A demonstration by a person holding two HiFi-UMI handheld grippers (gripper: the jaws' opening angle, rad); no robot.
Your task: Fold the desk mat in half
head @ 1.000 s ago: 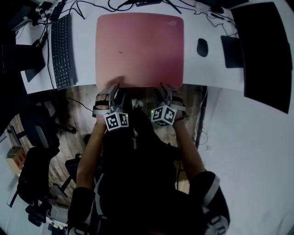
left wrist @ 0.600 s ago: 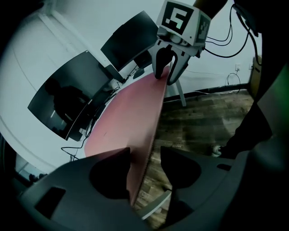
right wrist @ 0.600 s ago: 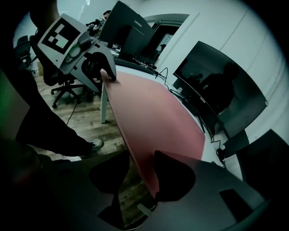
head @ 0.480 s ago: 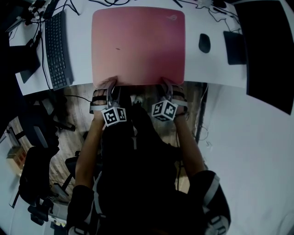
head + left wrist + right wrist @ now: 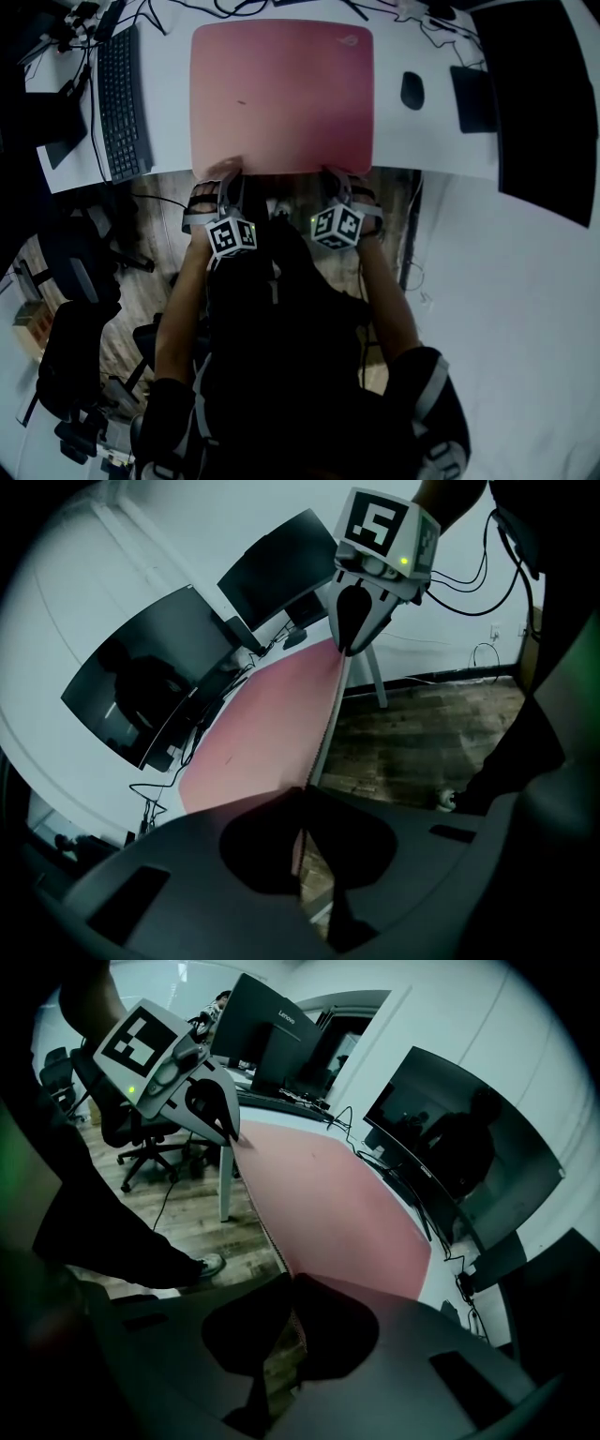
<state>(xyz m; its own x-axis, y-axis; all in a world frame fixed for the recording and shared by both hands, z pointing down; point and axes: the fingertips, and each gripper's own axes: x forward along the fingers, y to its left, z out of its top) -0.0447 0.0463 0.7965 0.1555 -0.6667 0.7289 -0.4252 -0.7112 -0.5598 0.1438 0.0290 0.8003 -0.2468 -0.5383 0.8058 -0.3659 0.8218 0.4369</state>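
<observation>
Desk mat [image 5: 281, 94] lies flat and pink on the counter [image 5: 412, 150], with its near edge running along the counter's near edge. The left claw [image 5: 230, 176] and the right claw [image 5: 335, 176] have just been closing. Each is now clamped on that near edge of the thin mat, one toward each end of it. To fold it well, I'd say both should lift together, keeping the edge level and taut. They should then carry it toward the counter's far side so the corners meet squarely. An uneven lift would likely skew the crease or drag the mat sideways.
</observation>
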